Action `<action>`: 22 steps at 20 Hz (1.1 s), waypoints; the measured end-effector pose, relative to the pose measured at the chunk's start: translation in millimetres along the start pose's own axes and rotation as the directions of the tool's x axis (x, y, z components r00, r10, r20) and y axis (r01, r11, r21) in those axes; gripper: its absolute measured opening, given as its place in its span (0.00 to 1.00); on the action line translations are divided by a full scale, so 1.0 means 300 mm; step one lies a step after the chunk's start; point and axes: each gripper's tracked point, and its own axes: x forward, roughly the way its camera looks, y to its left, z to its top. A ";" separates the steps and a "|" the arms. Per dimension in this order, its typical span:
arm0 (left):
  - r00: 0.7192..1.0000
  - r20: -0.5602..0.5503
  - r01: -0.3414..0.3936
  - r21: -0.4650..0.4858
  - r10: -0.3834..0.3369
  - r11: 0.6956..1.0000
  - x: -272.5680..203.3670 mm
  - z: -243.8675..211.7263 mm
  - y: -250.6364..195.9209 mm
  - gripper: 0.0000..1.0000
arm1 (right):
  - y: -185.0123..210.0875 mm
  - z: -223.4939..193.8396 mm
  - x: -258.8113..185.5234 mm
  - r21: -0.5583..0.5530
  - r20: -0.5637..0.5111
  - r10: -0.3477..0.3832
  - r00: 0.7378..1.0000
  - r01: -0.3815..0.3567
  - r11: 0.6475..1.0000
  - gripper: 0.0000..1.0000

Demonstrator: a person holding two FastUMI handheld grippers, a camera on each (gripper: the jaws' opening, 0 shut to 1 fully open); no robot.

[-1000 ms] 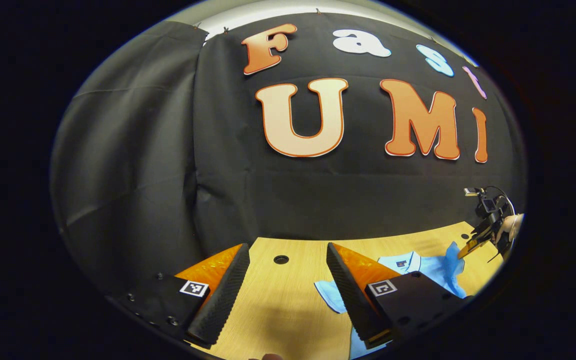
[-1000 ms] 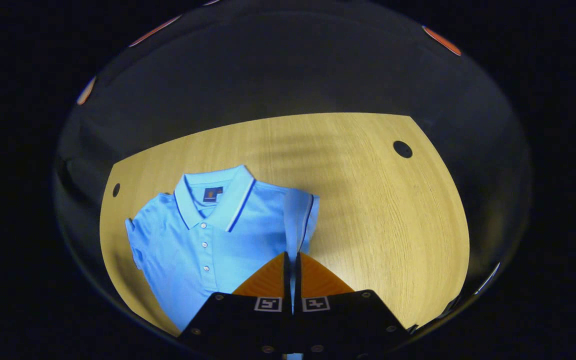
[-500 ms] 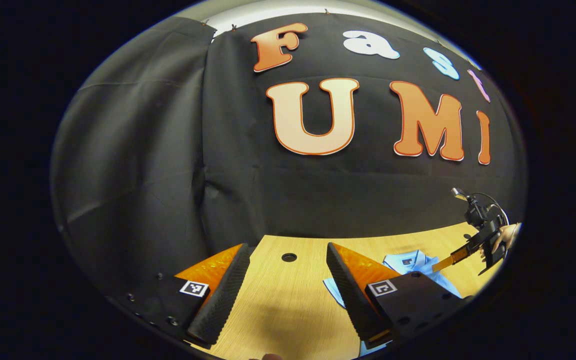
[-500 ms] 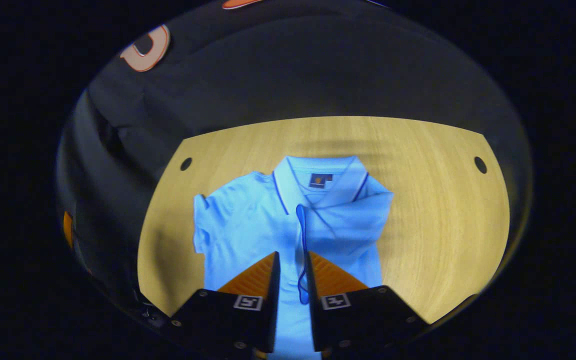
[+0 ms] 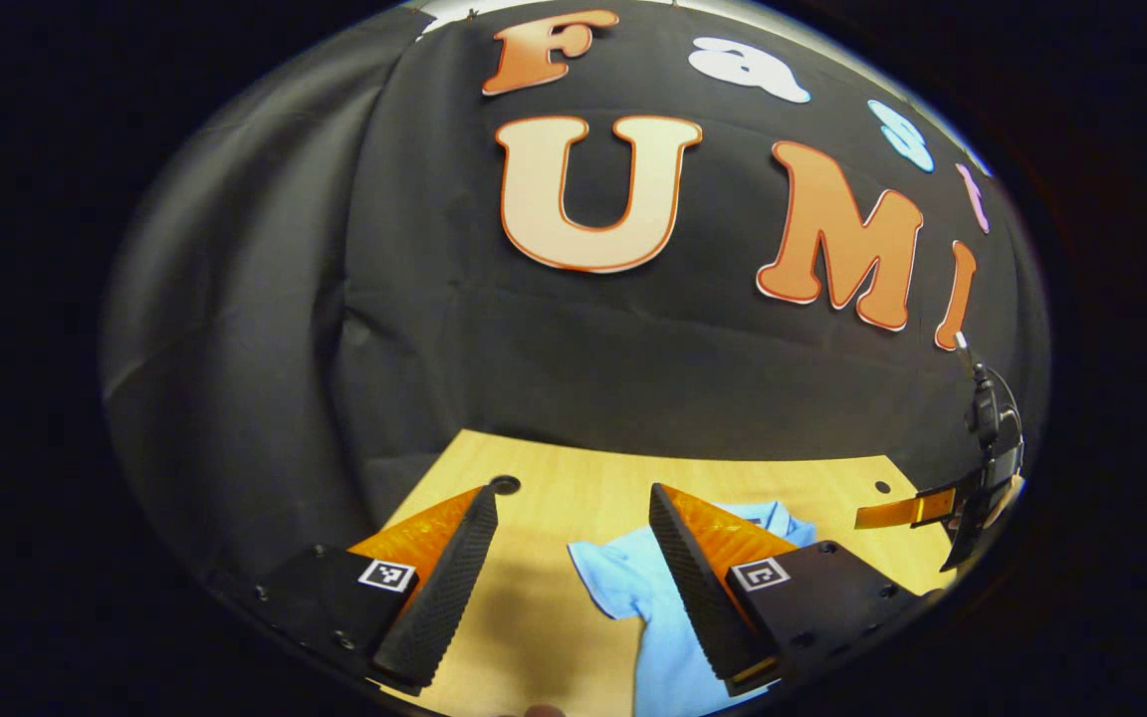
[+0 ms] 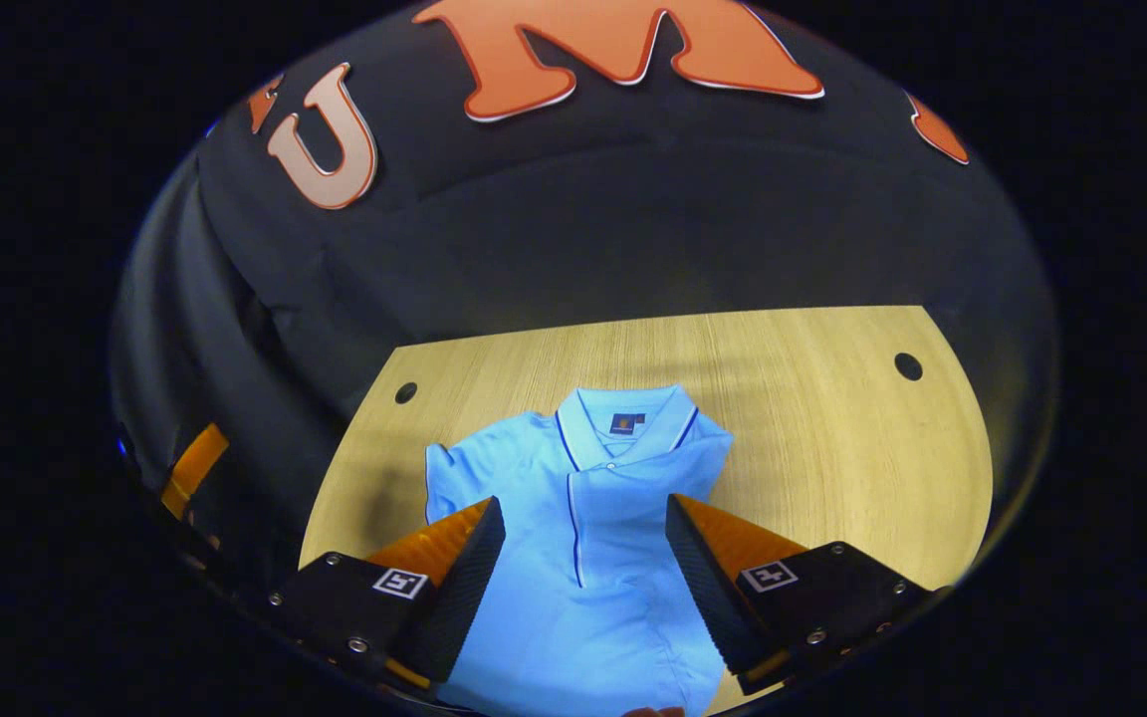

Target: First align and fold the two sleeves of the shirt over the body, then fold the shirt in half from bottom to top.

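Note:
A light blue polo shirt (image 6: 583, 498) lies flat on the wooden table (image 6: 812, 448), collar (image 6: 623, 423) toward the wall. One sleeve (image 6: 663, 478) is folded across the chest. The other sleeve (image 6: 444, 468) sticks out sideways. My right gripper (image 6: 583, 588) hangs open over the shirt's lower body, holding nothing. My left gripper (image 5: 573, 597) is open too, and the spread sleeve (image 5: 613, 573) lies just ahead of it, partly hidden behind one finger. Each gripper shows far off in the other's view: the right gripper (image 5: 917, 510) and the left gripper (image 6: 190, 468).
The table has small round holes near its far corners (image 6: 908, 365) (image 6: 405, 392) (image 5: 505, 485). Black cloth hangs close behind the table's far edge and down its left side. Bare wood (image 5: 534, 607) lies to the left of the shirt.
My right gripper opened and let the sleeve go; it now lies folded over the chest, and the gripper drew back. My left gripper swung toward the shirt's spread sleeve.

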 end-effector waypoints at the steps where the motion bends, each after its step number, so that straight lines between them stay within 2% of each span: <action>1: 0.998 -0.062 0.022 -0.023 -0.023 0.999 0.007 -0.027 -0.029 0.99 | -0.009 0.001 -0.026 0.010 0.009 0.005 1.000 -0.005 1.000 0.98; 4: 0.976 -0.207 0.041 -0.098 -0.061 0.994 0.085 -0.089 -0.078 0.99 | -0.061 -0.006 -0.104 0.054 0.023 0.010 1.000 -0.011 0.998 0.98; 6: 0.935 -0.344 0.030 -0.167 -0.087 0.985 0.179 -0.159 -0.101 0.99 | -0.128 -0.022 -0.150 0.079 0.029 -0.009 1.000 0.007 0.997 0.98; 8: 0.876 -0.474 -0.012 -0.215 -0.093 0.977 0.276 -0.250 -0.084 1.00 | -0.183 -0.043 -0.194 0.115 0.030 -0.010 1.000 0.006 0.993 0.98; 11: 0.774 -0.629 -0.087 -0.207 -0.065 0.974 0.370 -0.411 -0.064 1.00 | -0.230 -0.081 -0.234 0.163 0.013 -0.003 1.000 0.001 0.987 0.98; 13: 0.731 -0.680 -0.108 -0.200 -0.059 0.974 0.422 -0.486 -0.057 1.00 | -0.244 -0.086 -0.252 0.191 0.012 0.008 1.000 -0.010 0.982 0.98; 16: 0.669 -0.744 -0.142 -0.130 -0.002 0.981 0.510 -0.595 -0.034 1.00 | -0.287 -0.104 -0.261 0.210 0.006 -0.002 1.000 0.001 0.978 0.98; 18: 0.649 -0.760 -0.154 -0.089 0.033 0.984 0.551 -0.634 -0.021 1.00 | -0.325 -0.123 -0.268 0.220 -0.011 -0.021 1.000 0.022 0.975 0.98; 22: 0.611 -0.790 -0.180 -0.073 0.053 0.981 0.588 -0.704 -0.021 1.00 | -0.369 -0.169 -0.274 0.265 -0.038 -0.032 0.999 0.041 0.963 0.98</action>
